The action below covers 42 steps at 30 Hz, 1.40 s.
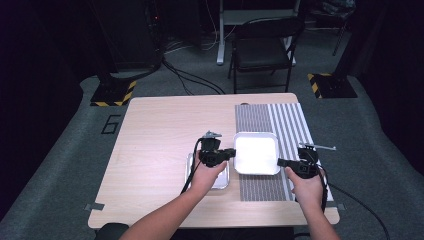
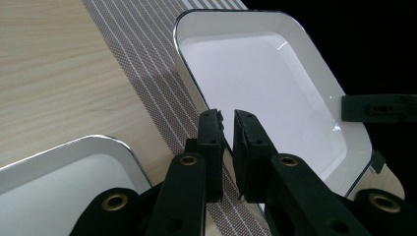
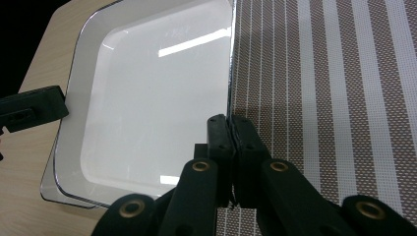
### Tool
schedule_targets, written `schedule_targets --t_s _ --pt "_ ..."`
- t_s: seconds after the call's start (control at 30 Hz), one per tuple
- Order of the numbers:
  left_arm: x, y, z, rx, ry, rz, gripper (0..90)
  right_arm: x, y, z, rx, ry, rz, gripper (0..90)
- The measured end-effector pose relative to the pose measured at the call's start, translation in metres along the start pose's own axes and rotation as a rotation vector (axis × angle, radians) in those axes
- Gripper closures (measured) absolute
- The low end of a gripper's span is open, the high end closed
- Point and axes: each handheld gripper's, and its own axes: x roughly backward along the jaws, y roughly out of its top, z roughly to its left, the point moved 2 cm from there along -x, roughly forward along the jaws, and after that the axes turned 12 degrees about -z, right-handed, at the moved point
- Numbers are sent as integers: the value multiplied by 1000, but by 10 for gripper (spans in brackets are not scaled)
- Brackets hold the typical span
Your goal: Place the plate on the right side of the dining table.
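Gripping: both grippers, left (image 1: 231, 152) and right (image 1: 281, 162), clamp opposite rims of the tray (image 1: 256, 155).
Next: level lift together.

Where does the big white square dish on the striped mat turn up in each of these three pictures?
High view: the white dish lies at the middle, on the left part of the striped mat, between the two tongs.
Left gripper view: it fills the upper right, its near rim between the left tongs.
Right gripper view: it fills the upper left, its right rim pinched by the right tongs.
Shared landmark: the striped mat.
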Motion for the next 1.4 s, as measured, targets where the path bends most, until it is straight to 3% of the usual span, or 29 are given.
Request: schedule_targets --t_s 1.03,1.4 --pt "-25 -4 -18 -10 -29 27 823 12 3 -25 -1 -43 -12 885" --pt "-32 -5 -18 -10 -29 36 824 11 4 -32 4 -41 -11 884"
